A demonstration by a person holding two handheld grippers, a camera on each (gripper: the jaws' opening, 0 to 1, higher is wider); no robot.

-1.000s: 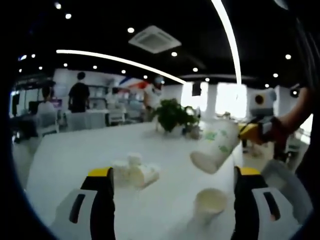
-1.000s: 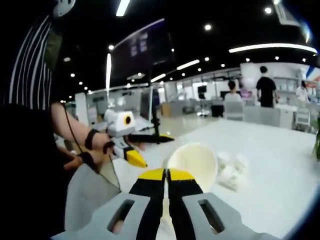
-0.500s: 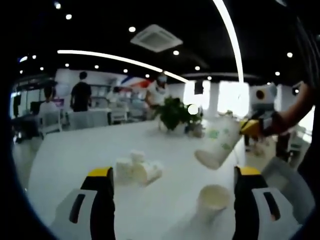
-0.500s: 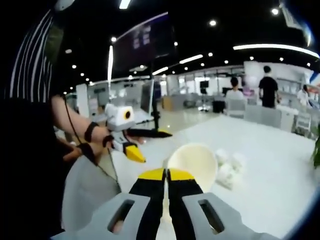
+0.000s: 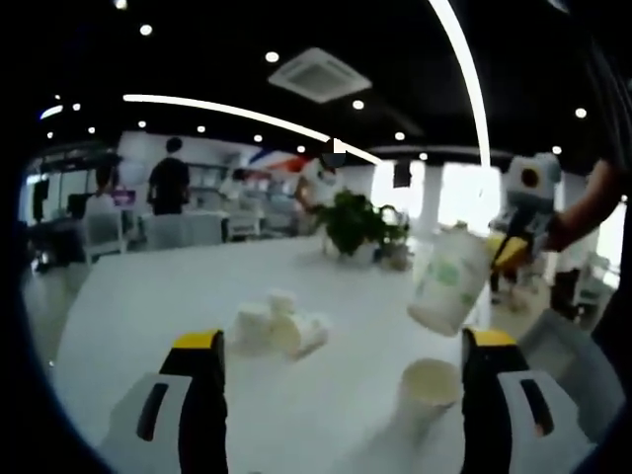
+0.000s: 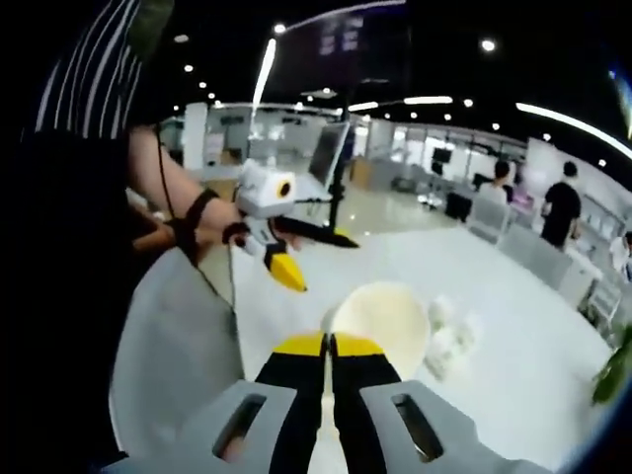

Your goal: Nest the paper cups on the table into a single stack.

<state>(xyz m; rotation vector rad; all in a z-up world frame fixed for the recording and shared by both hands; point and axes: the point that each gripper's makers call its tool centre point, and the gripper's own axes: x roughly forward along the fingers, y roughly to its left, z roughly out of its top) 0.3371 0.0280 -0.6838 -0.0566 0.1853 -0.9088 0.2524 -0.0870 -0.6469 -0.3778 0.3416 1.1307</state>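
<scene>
My right gripper (image 6: 330, 344) is shut on the rim of a white paper cup (image 6: 383, 321), whose open mouth faces the camera. In the left gripper view that same cup (image 5: 450, 281), printed with green marks, hangs tilted in the air, pinched by the right gripper (image 5: 506, 251). Below it an upright paper cup (image 5: 428, 387) stands on the white table (image 5: 148, 306). Several more cups (image 5: 279, 326) lie clustered on their sides further out, and they appear again as lying cups (image 6: 446, 336) past the held one. My left gripper (image 5: 341, 341) is open, its jaws wide apart low over the table, and is seen as the left gripper (image 6: 296, 259) from the other side.
A potted green plant (image 5: 357, 225) stands at the table's far end. A grey chair back (image 6: 173, 346) is beside the table near the person's arm (image 6: 168, 197). People and desks are far off in the background.
The held cup has swung from steeply tilted to more upright and moved right, nearer above the standing cup. Both views have shifted slightly with the hands.
</scene>
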